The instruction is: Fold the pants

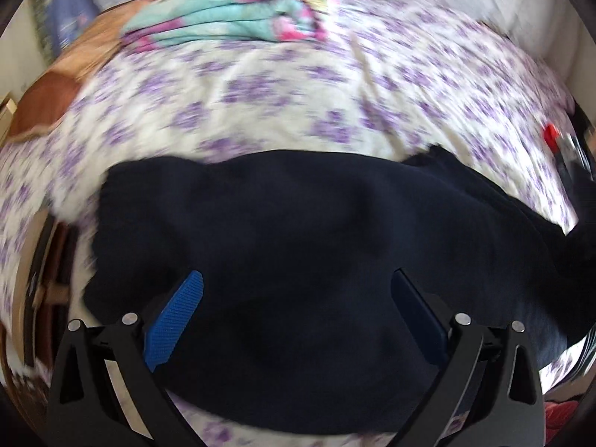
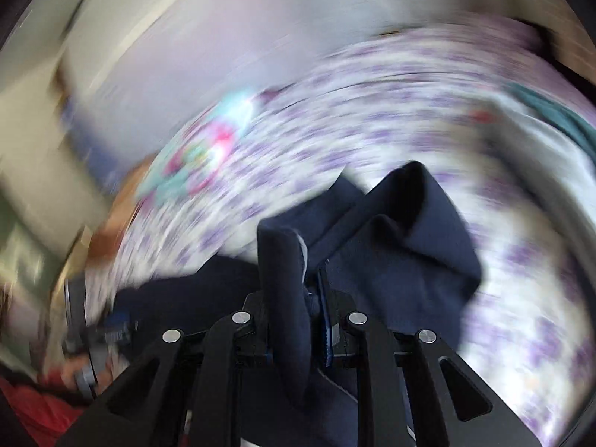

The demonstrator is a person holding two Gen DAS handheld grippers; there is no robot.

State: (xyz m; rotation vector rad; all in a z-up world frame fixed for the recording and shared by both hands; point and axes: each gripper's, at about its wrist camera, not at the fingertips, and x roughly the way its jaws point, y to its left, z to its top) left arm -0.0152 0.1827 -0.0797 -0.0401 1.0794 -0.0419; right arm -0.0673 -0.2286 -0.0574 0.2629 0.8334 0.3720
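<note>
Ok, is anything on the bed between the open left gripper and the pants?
Nothing visible. The left gripper hangs open directly over the dark pants on the floral sheet. The folded blanket lies well beyond them.

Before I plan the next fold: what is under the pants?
The pants lie on a purple-flowered bedsheet, which shows all around them. Whatever lies beneath the dark cloth is hidden. One end is lifted, pinched in the right gripper.
</note>
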